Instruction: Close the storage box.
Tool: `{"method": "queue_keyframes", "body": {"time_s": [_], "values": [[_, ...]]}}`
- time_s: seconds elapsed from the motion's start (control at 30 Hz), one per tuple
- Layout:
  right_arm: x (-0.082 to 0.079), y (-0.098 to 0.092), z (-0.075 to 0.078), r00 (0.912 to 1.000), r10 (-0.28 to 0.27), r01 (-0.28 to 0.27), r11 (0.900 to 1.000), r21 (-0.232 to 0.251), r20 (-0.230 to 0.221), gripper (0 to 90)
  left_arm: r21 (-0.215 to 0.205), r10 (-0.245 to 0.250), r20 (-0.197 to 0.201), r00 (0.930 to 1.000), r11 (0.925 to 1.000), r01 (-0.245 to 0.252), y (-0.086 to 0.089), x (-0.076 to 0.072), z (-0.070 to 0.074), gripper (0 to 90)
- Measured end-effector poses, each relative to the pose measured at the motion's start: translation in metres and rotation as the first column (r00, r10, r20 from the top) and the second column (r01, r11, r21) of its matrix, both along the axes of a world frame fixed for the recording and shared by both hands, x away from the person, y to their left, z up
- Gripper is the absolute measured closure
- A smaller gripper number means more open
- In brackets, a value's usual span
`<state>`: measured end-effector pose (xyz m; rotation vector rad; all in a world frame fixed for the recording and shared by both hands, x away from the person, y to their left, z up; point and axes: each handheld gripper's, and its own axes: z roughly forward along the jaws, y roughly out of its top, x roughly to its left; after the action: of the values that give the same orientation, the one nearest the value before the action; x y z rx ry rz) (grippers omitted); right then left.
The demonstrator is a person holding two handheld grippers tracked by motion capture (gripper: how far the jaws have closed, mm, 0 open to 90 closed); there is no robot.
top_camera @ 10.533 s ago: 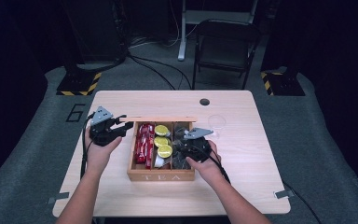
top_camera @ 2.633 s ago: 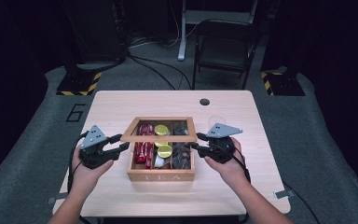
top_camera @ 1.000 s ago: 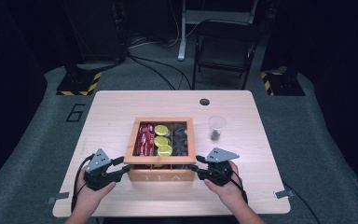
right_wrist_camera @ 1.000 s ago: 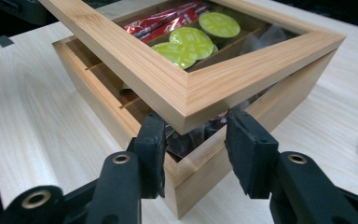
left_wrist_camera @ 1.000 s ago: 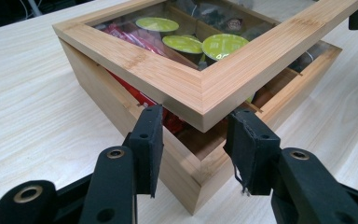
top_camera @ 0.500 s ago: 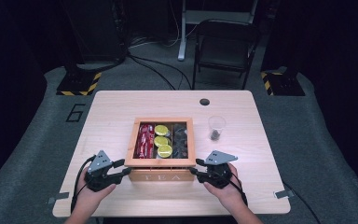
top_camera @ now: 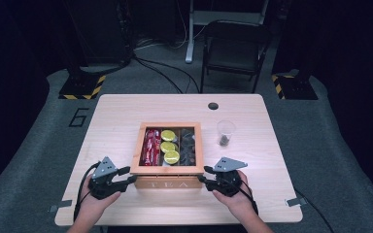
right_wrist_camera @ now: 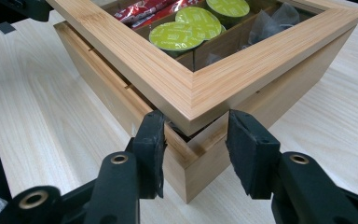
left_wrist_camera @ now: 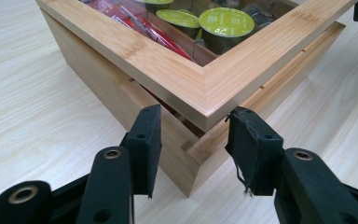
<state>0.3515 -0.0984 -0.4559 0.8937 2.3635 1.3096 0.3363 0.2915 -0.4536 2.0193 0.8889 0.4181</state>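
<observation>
box (top_camera: 167, 167) at tabletop's (top_camera: 116, 121) near edge, centre, lid ajar | left gripper (left_wrist_camera: 193, 135) fingers just opening, straddling left front corner, pads off wood | right gripper (right_wrist_camera: 193, 140) likewise spread round right corner | risk: uneven grip skews box, lid slips

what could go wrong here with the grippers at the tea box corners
The framed lid sits slightly raised and skewed over the tea box; a nudge from the left gripper or right gripper could shift it further. Pushed away, the box might reach the plastic cup.
</observation>
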Motion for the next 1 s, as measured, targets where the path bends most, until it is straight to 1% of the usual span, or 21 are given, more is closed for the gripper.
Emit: {"method": "queue_keyframes", "body": {"time_s": [0.1, 0.13, 0.17, 0.2, 0.23, 0.27, 0.3, 0.33, 0.37, 0.43, 0.47, 0.5, 0.53, 0.63, 0.7, 0.73, 0.77, 0.83, 0.9, 0.93, 1.0], "values": [[0.0, 0.0, 0.0, 0.9999, 0.003, -0.003, 1.0, -0.002, -0.015, 55.6, -0.008, 0.003, -0.019, 0.9998, 1.0, -0.003, 0.0, 0.001, -0.002, 51.2], [0.0, 0.001, 0.0, 0.9998, 0.001, -0.001, 1.0, -0.007, -0.019, 55.6, -0.004, 0.003, -0.025, 0.9997, 1.0, -0.003, -0.001, 0.001, -0.002, 50.7], [0.0, 0.001, -0.001, 0.9997, -0.004, 0.004, 1.0, -0.009, -0.024, 55.0, 0.009, -0.001, -0.027, 0.9996, 1.0, 0.001, -0.001, 0.001, -0.003, 50.4], [0.0, 0.002, -0.002, 0.9996, 0.003, -0.003, 1.0, -0.023, -0.029, 53.6, 0.018, 0.005, -0.025, 0.9997, 0.9998, -0.005, -0.003, 0.002, -0.004, 50.1], [0.0, 0.002, -0.002, 0.9995, 0.011, -0.012, 1.0, -0.028, -0.029, 51.7, 0.039, -0.001, -0.033, 0.9995, 0.9992, 0.002, -0.003, 0.002, -0.005, 49.6], [-0.001, 0.003, -0.002, 0.9997, 0.002, -0.003, 1.0, -0.022, -0.025, 51.3, 0.066, -0.012, -0.042, 0.9991, 0.9977, 0.014, -0.004, 0.003, -0.007, 49.5], [-0.001, 0.002, -0.001, 0.9998, 0.008, -0.008, 1.0, -0.015, -0.02, 50.5, 0.07, -0.019, -0.051, 0.9985, 0.9973, 0.023, -0.006, 0.003, -0.009, 47.5], [0.0, 0.002, 0.0, 0.9997, 0.012, -0.012, 1.0, -0.004, -0.021, 48.6, 0.051, -0.033, -0.057, 0.9979, 0.9981, 0.036, -0.006, 0.004, -0.01, 42.7], [0.0, 0.001, 0.001, 0.9995, 0.017, -0.017, 1.0, 0.0, -0.027, 47.4, 0.029, -0.038, -0.073, 0.9966, 0.9988, 0.04, -0.007, 0.005, -0.011, 40.4], [0.001, 0.001, 0.0, 0.9997, 0.012, -0.012, 1.0, -0.011, -0.02, 46.7, 0.039, -0.029, -0.066, 0.9974, 0.9987, 0.032, -0.006, 0.005, -0.011, 38.3], [0.001, 0.001, -0.001, 0.9995, 0.012, -0.013, 1.0, -0.02, -0.029, 46.5, 0.039, -0.026, -0.067, 0.9974, 0.9988, 0.029, -0.005, 0.005, -0.011, 37.7], [0.001, 0.001, -0.002, 0.9995, 0.012, -0.013, 1.0, -0.015, -0.03, 46.5, 0.035, -0.027, -0.07, 0.9972, 0.999, 0.029, -0.004, 0.005, -0.011, 37.7], [0.001, 0.001, -0.002, 0.9993, 0.006, -0.007, 1.0, -0.012, -0.037, 46.4, 0.029, -0.02, -0.065, 0.9977, 0.9993, 0.022, -0.004, 0.005, -0.01, 37.7], [0.002, 0.001, -0.002, 0.9995, 0.016, -0.016, 1.0, -0.011, -0.028, 45.8, 0.027, -0.024, -0.06, 0.9979, 0.9993, 0.025, -0.004, 0.005, -0.008, 37.7], [0.001, 0.001, -0.001, 0.9995, 0.009, -0.01, 1.0, -0.004, -0.029, 44.9, 0.016, -0.021, -0.051, 0.9985, 0.9996, 0.022, -0.004, 0.004, -0.007, 37.7], [0.001, 0.001, -0.001, 0.9996, 0.001, -0.001, 1.0, -0.001, -0.028, 44.8, 0.013, -0.023, -0.052, 0.9984, 0.9996, 0.024, -0.004, 0.004, -0.005, 37.7], [0.002, 0.001, 0.0, 0.9998, 0.007, -0.007, 1.0, -0.002, -0.02, 44.6, 0.007, -0.019, -0.043, 0.9989, 0.9998, 0.019, -0.003, 0.004, -0.004, 37.7], [0.002, -0.001, 0.001, 0.9998, -0.003, 0.004, 1.0, 0.008, -0.019, 44.5, -0.002, -0.011, -0.029, 0.9995, 0.9999, 0.011, -0.002, 0.004, -0.001, 37.7], [0.003, -0.003, 0.003, 0.9997, -0.012, 0.012, 1.0, 0.009, -0.019, 44.5, -0.008, -0.005, -0.023, 0.9997, 1.0, 0.005, 0.0, 0.004, 0.002, 37.8], [0.004, -0.005, 0.004, 0.9999, -0.008, 0.008, 1.0, 0.012, -0.013, 44.5, -0.013, 0.006, -0.013, 0.9999, 0.9999, -0.006, 0.001, 0.004, 0.003, 37.7], [0.006, -0.009, 0.006, 0.9997, -0.02, 0.021, 1.0, 0.022, -0.009, 44.5, -0.017, 0.016, -0.01, 0.9998, 0.9997, -0.017, 0.005, 0.005, 0.006, 37.7]]}}
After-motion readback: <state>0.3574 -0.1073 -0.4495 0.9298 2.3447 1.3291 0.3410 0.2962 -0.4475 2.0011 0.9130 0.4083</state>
